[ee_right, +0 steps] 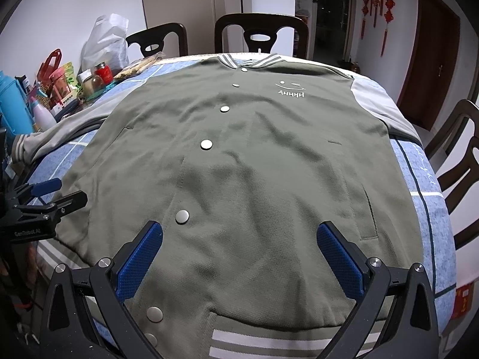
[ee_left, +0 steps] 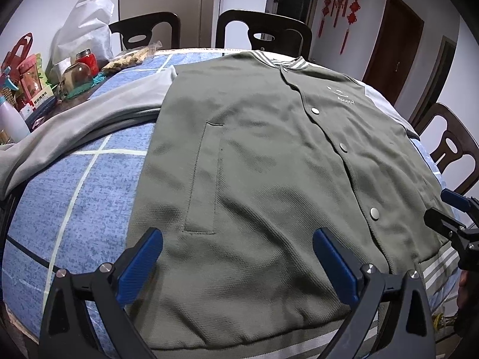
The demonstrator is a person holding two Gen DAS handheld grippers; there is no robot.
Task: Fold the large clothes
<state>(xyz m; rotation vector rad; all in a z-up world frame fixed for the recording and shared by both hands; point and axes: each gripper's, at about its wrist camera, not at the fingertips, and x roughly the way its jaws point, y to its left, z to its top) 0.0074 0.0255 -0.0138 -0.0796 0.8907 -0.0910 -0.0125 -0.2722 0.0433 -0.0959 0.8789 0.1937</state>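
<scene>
An olive-green snap-button jacket (ee_right: 245, 179) lies spread flat, front side up, on a surface covered with a blue checked cloth (ee_left: 74, 197). Its striped collar points toward the far chairs (ee_right: 260, 34), and its striped hem (ee_right: 269, 341) sits at the near edge. The grey sleeves reach out to either side, the one on the left (ee_left: 74, 125) trailing toward a cluster of jars, bottles and bags (ee_left: 39, 83) at the surface's far left corner. Silver snaps (ee_right: 206, 144) run down the closed front, and a small white smiley logo (ee_right: 290, 89) marks the chest.

The left gripper (ee_left: 238, 245) hovers over the hem on the jacket's left half, jaws spread wide and holding nothing. The right gripper (ee_right: 239, 239) hovers over the hem on the right half, likewise spread wide and empty. Each gripper appears at the edge of the other's view.
</scene>
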